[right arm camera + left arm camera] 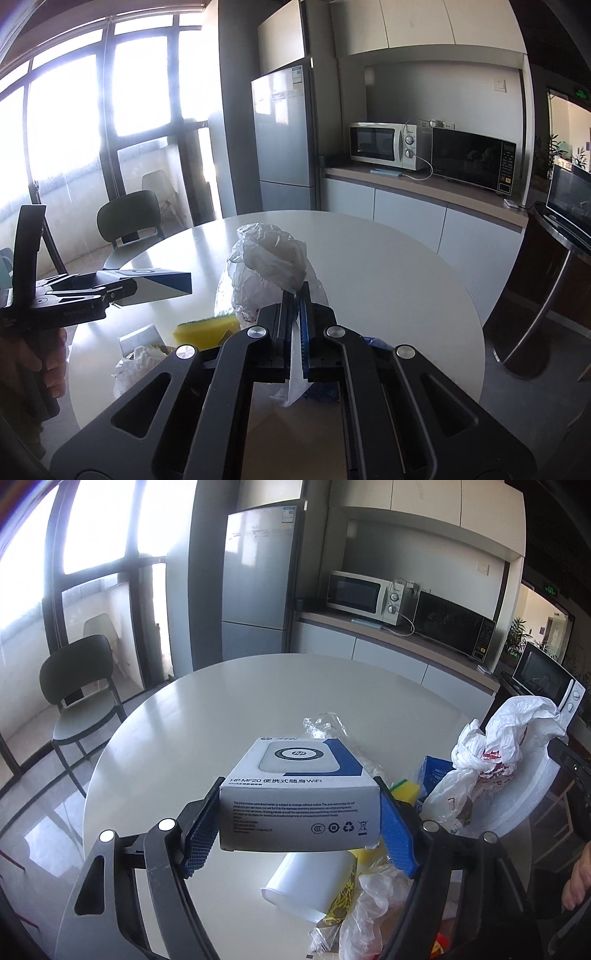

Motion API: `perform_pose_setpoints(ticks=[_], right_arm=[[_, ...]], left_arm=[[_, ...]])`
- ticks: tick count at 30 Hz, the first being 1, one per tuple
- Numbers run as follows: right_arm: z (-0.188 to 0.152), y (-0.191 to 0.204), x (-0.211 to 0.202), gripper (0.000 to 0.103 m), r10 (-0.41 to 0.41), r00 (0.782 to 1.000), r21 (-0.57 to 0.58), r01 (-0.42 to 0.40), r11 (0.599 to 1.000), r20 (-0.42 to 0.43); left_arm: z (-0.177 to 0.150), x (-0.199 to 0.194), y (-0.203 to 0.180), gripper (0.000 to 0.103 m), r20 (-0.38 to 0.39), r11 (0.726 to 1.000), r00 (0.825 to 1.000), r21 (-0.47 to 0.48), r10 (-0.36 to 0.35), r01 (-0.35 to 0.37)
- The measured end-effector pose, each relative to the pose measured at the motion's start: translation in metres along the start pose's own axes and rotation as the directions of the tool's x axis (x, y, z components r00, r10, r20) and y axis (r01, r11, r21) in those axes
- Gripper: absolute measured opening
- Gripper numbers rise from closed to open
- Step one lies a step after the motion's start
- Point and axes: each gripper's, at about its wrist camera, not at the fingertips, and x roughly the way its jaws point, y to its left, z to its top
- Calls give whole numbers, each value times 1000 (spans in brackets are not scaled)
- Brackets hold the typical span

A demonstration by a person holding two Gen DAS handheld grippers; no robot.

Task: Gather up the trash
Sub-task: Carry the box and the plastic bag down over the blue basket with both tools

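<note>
Cardboard WiFi box (299,801), rectangular, clamped in left gripper (299,823); right gripper (294,295) pinches crinkly white plastic bag (271,258).

One white-and-blue box (299,794), one yellow sponge (207,326), one white cup (306,886), one round table (221,709), three microwaves (360,592)

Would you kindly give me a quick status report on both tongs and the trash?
Left tongs clamped on the white-and-blue box, off the table. Right tongs shut on the white plastic bag. Sponge, cup, wrappers left; nothing blocking.
</note>
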Motion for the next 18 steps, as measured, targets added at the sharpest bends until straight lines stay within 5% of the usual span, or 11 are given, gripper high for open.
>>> perform_pose_setpoints(ticks=[18], right_arm=[[6,-10,-100,3,-19,993,-8,20,1000,120]], left_arm=[[-34,-104,-9,75,135,999,990,-19,-41,44]])
